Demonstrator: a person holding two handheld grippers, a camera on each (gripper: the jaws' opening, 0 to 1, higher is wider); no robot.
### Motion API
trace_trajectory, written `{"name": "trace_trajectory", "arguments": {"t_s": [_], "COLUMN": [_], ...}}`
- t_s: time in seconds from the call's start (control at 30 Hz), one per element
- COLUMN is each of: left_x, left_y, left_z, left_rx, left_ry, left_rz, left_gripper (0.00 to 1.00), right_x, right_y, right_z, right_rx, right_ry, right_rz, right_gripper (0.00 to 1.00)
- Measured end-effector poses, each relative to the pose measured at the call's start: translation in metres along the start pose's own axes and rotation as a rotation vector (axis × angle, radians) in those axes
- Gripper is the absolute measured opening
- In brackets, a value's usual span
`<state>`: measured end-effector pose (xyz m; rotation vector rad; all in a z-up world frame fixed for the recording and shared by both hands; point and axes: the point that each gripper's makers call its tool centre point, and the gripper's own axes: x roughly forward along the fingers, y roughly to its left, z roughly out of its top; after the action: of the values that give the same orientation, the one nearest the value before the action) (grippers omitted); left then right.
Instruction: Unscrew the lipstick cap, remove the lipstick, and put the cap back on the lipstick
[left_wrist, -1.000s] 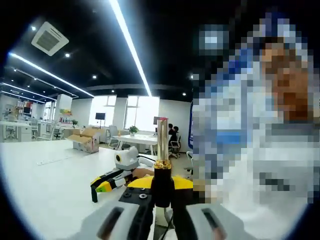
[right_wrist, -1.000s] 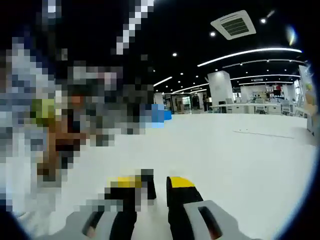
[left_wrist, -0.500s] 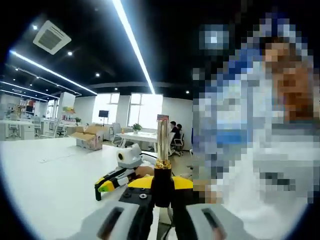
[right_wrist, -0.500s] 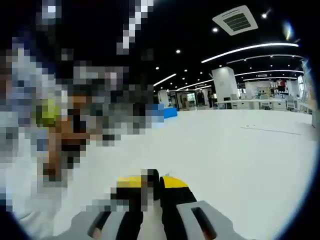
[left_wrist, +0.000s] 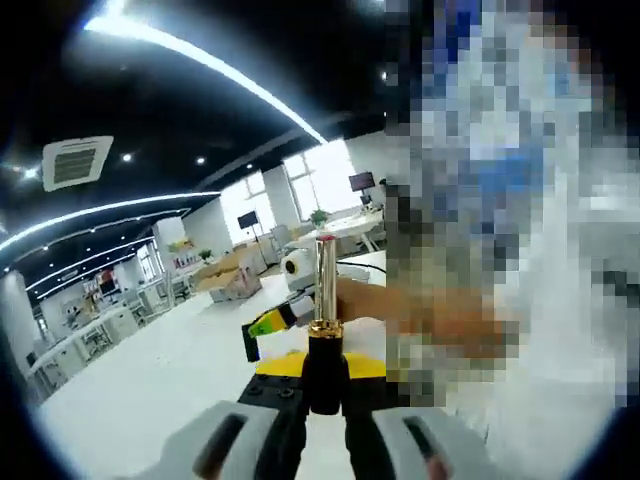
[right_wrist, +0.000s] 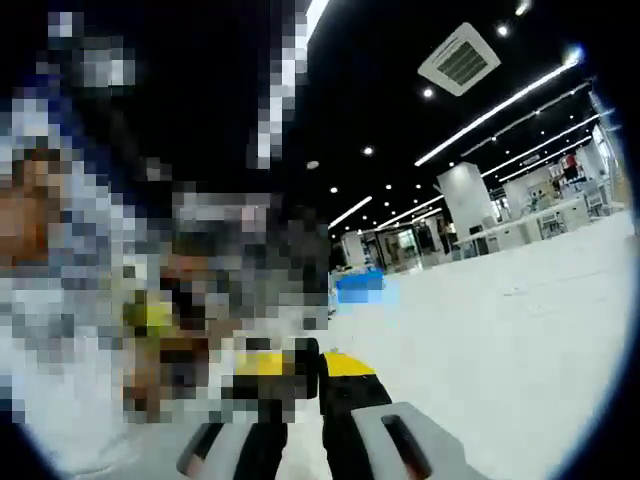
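Your left gripper (left_wrist: 322, 385) clamps the lipstick (left_wrist: 324, 310) upright toward 12 o'clock, while your right gripper (right_wrist: 300, 385) sits nearly closed.

Lipstick (left_wrist: 325, 300) base: hidden between the left tongs (left_wrist: 324, 385).
Right tongs (right_wrist: 300, 385) grip contents: blurred, cannot tell.
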<state>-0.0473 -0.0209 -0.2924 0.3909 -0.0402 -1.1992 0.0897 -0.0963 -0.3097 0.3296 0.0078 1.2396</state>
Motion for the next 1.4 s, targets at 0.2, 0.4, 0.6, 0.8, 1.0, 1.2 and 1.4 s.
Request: {"name": "trace_trajectory", "arguments": {"t_s": [0.2,0.4,0.6,0.8,1.0,1.2,1.4], "left_x": [-0.001,0.0,0.0,-0.009,-0.023,-0.023,-0.03], "left_y": [0.0,0.002,-0.001,-0.018,-0.031,-0.033,-0.046], "left_z": [0.001,-0.003,-0.001,0.014,0.032,0.035,0.036], "left_rx": [0.048,0.031,-0.046,-0.353,-0.542,-0.551,-0.56], "left_ry": [0.019,0.021,-0.01,-0.153,-0.27,-0.284,-0.295], "left_rz": [0.029,0.023,-0.025,-0.287,-0.503,-0.526,-0.642], "left_gripper": [0.13,0.13,0.13,0.13,0.13,0.13,0.13], "right_x": [-0.005,-0.004,0.001,0.004,0.008,0.015,0.019], "right_y": [0.051,0.1,0.13,0.155,0.186,0.202,0.208], "right_z": [0.051,0.075,0.086,0.095,0.099,0.098,0.094], "right_rx": [-0.045,-0.093,-0.12,-0.126,-0.103,-0.079,-0.046], "right_ry": [-0.135,-0.175,-0.18,-0.192,-0.211,-0.217,-0.221], "right_rz": [0.109,0.2,0.244,0.285,0.372,0.41,0.452], "right_gripper": [0.1,0.1,0.1,0.1,0.1,0.1,0.1]}}
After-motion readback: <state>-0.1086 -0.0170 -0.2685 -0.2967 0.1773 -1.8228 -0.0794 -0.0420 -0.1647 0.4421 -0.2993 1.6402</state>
